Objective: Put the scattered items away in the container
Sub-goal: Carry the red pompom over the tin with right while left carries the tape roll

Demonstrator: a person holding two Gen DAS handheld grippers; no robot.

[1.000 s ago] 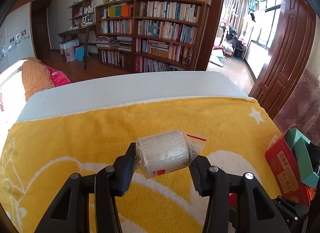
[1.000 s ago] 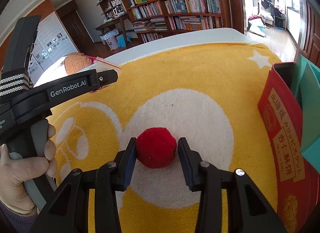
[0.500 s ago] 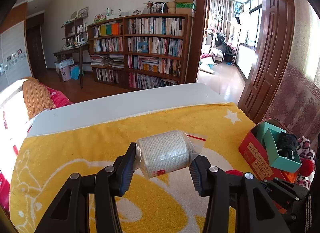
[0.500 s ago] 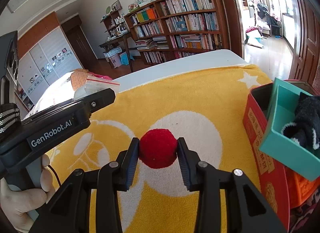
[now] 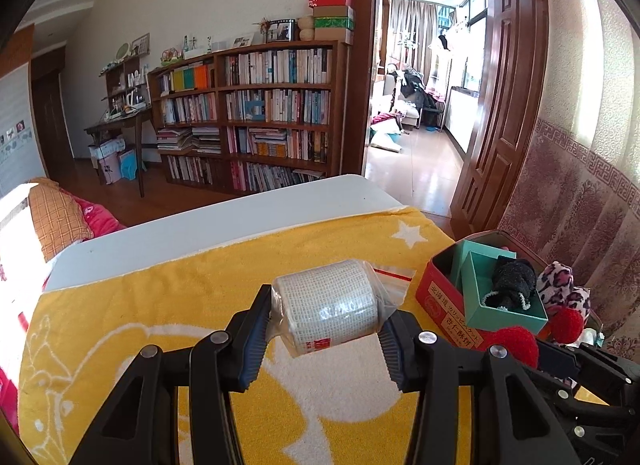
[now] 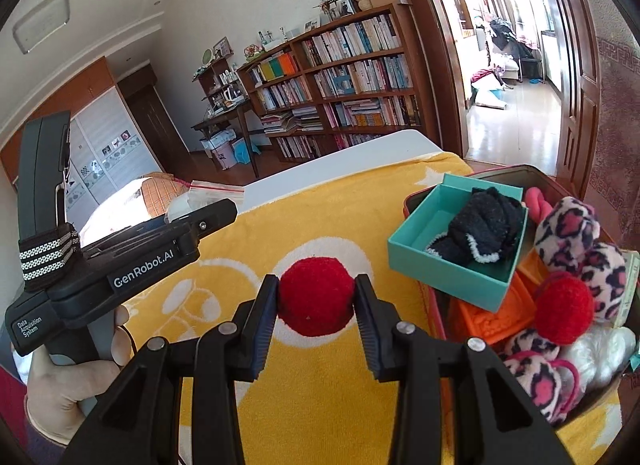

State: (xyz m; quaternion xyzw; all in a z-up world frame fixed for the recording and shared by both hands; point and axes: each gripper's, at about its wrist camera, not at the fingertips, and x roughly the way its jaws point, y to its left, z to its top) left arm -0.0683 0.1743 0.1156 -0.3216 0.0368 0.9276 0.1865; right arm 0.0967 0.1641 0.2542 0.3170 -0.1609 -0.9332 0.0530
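My left gripper is shut on a white gauze roll in a clear zip bag, held above the yellow towel. My right gripper is shut on a red pompom, held above the towel just left of the red tin. The tin also shows at the right of the left wrist view. It holds a teal box with a black sock, a second red pompom, leopard-print plush items and an orange piece.
The towel covers a white table whose far edge is bare. The left gripper's body and the hand on it fill the left of the right wrist view. A patterned wall stands right behind the tin.
Both grippers have risen from the towel with their objects and moved toward the tin. The tin's open top and contents have come into view.
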